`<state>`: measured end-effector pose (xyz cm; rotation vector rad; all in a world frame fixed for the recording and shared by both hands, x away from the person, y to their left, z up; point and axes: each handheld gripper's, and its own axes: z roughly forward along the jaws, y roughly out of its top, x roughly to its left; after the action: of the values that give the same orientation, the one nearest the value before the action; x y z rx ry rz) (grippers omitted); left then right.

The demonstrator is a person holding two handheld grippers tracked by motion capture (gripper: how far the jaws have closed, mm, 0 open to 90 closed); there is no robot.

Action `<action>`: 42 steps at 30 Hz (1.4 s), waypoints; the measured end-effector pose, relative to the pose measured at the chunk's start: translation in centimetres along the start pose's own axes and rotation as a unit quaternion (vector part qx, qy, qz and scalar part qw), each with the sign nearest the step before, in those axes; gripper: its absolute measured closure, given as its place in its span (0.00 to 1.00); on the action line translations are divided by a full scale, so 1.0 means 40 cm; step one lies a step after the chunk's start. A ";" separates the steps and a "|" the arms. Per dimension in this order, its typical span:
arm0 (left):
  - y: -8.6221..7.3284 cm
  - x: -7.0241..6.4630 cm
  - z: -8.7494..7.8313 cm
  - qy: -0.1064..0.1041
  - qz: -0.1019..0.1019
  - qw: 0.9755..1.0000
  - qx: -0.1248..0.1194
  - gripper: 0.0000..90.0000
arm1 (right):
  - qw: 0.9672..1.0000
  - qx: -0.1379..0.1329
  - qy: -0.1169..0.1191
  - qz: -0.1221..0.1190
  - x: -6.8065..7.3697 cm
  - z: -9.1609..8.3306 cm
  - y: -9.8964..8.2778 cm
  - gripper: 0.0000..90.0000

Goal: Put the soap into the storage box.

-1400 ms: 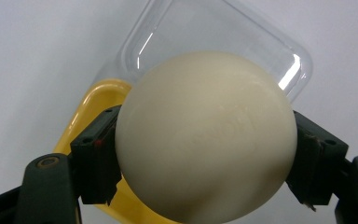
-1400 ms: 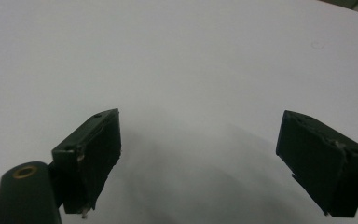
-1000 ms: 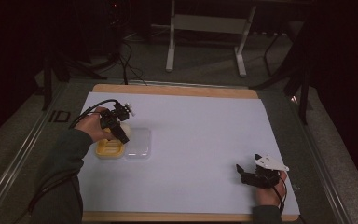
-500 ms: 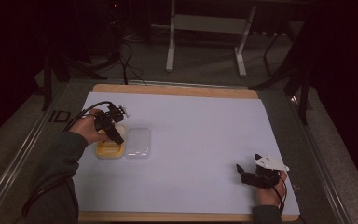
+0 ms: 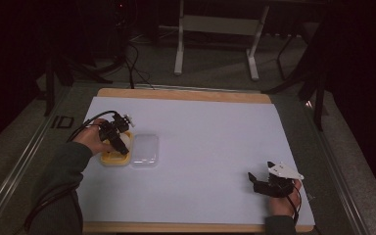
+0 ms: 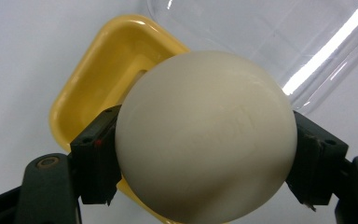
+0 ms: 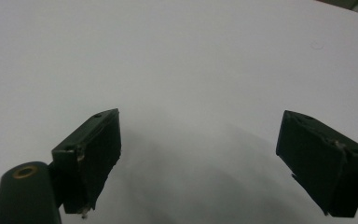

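The left gripper (image 6: pixel 200 154) is clamping a cream egg-shaped ball (image 6: pixel 205 135) above the yellow tray (image 6: pixel 98 84), beside its clear lid (image 6: pixel 270 32); placing and lidding are remaining. The right gripper (image 7: pixel 200 163) is resting wide, holding nothing.

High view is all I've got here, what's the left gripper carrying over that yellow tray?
Observer: A cream-white ball, pressed between both pads of the left gripper.
Operator: And what's the clear thing next to the tray?
Observer: A see-through plastic lid, lying flat beside the yellow tray.
Operator: Is the right gripper holding anything?
Observer: No, the right gripper has its jaws wide apart over the bare white table.
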<state>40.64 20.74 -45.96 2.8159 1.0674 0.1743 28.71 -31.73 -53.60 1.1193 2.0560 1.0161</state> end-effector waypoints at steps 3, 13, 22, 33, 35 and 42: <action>-0.001 0.000 0.014 0.003 -0.003 1.000 0.008 0.27 | 1.000 0.000 0.000 0.001 0.000 0.000 0.000 0.15; -0.009 0.008 0.019 0.009 -0.008 1.000 0.006 0.27 | 1.000 0.000 0.000 0.000 0.000 0.000 0.000 0.15; -0.024 0.022 0.045 0.015 -0.015 1.000 0.021 0.27 | 1.000 0.000 0.000 0.000 0.000 0.000 0.000 0.15; -0.034 0.027 0.080 0.011 -0.013 1.000 0.023 0.27 | 1.000 0.000 0.000 0.000 0.000 0.000 0.000 0.15; -0.034 0.027 0.080 0.011 -0.013 1.000 0.018 0.27 | 1.000 0.000 0.000 -0.001 0.000 0.000 0.000 0.15; -0.033 0.032 0.058 0.023 -0.015 1.000 -0.008 0.10 | 1.000 0.000 0.000 -0.001 0.000 0.000 0.000 0.15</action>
<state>41.07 22.39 -48.38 2.7921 1.1127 0.2442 28.70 -31.73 -53.60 1.1167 2.0572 1.0161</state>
